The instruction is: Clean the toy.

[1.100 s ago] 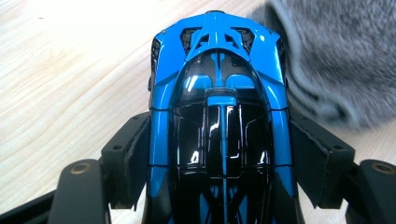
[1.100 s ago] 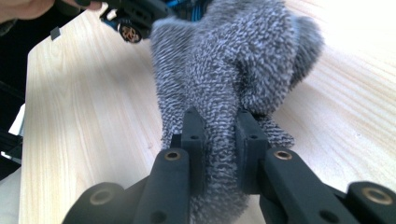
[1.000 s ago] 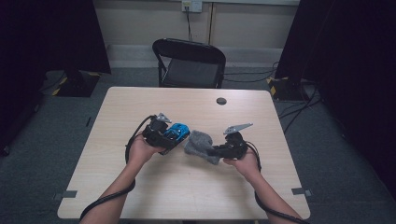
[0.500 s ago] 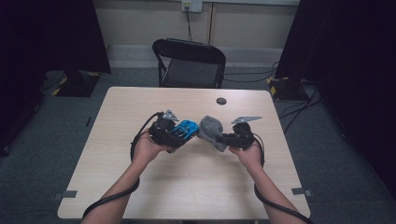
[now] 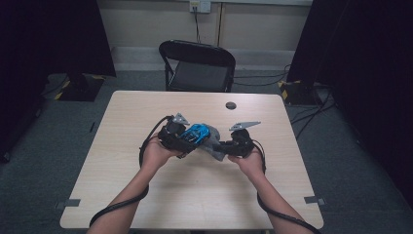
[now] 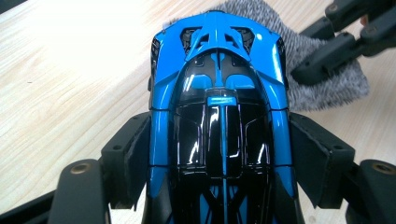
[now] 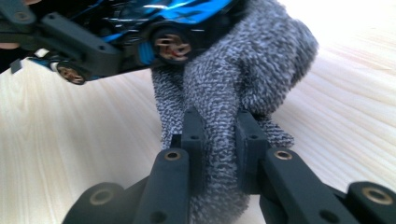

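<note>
Car (image 6: 219, 116) sits clamped between the left gripper's (image 6: 219, 163) jaws, roof toward that camera. Cloth (image 7: 224, 116) is pinched between the right gripper's (image 7: 219, 135) nearly closed jaws, bunched against the car's side by a wheel (image 7: 168, 46), which the right gripper view reveals. From above, both meet over the table (image 5: 146, 195).

Both forearms come in from six o'clock and converge over the table's middle. The left gripper (image 5: 187, 138) points toward three o'clock, jaws clamped on a blue toy car (image 6: 222, 116). The right gripper (image 5: 225, 147) points toward nine o'clock, jaws pinching a grey cloth (image 7: 224, 121).
</note>
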`<action>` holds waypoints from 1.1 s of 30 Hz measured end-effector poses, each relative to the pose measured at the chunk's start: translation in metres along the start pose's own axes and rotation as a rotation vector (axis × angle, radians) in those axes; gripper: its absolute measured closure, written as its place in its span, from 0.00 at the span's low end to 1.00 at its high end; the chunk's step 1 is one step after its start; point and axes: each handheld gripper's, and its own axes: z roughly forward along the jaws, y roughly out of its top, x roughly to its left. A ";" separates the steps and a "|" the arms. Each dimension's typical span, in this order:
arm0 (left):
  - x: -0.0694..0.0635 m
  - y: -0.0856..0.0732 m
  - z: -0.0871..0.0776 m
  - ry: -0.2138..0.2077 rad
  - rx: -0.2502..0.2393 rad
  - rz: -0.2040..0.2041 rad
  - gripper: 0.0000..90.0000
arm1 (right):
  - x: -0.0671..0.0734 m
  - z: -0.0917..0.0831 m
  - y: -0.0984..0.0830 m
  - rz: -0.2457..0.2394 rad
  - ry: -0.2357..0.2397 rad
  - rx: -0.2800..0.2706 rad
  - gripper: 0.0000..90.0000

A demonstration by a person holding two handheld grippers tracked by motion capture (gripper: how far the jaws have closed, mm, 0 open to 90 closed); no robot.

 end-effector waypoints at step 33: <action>0.005 0.016 0.022 -0.023 0.020 -0.047 0.31 | 0.040 0.036 -0.012 -0.086 0.155 0.052 0.86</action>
